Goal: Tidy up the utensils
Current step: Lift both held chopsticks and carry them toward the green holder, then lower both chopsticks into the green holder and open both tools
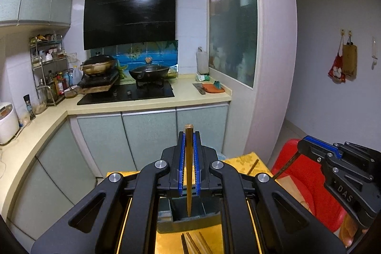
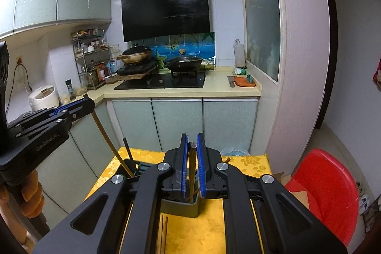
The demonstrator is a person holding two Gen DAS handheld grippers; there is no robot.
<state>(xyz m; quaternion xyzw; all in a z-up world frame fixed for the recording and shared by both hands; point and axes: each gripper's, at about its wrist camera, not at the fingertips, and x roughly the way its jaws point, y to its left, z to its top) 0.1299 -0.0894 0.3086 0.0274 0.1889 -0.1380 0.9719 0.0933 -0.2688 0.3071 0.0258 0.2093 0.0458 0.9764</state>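
Note:
In the left wrist view my left gripper (image 1: pixel 189 136) is shut on a brown chopstick (image 1: pixel 189 173) that hangs upright, its thin tip inside a grey-green holder (image 1: pixel 166 224) on the yellow-clothed table (image 1: pixel 240 158). My right gripper (image 1: pixel 303 143) shows at the right, also gripping a chopstick. In the right wrist view the right gripper (image 2: pixel 192 138) is shut on a second chopstick (image 2: pixel 191 173) whose tip reaches the holder (image 2: pixel 177 208). The left gripper (image 2: pixel 87 102) at the left carries its slanted chopstick (image 2: pixel 104 135). Several loose chopsticks (image 1: pixel 193 244) lie on the cloth in front.
A dark stick (image 2: pixel 128 154) stands in the holder's left part. One more chopstick (image 1: pixel 252 167) lies near the table's far edge. A red plastic stool (image 2: pixel 333 180) stands to the right. Cabinets (image 2: pixel 176 123) and a counter with woks lie beyond the table.

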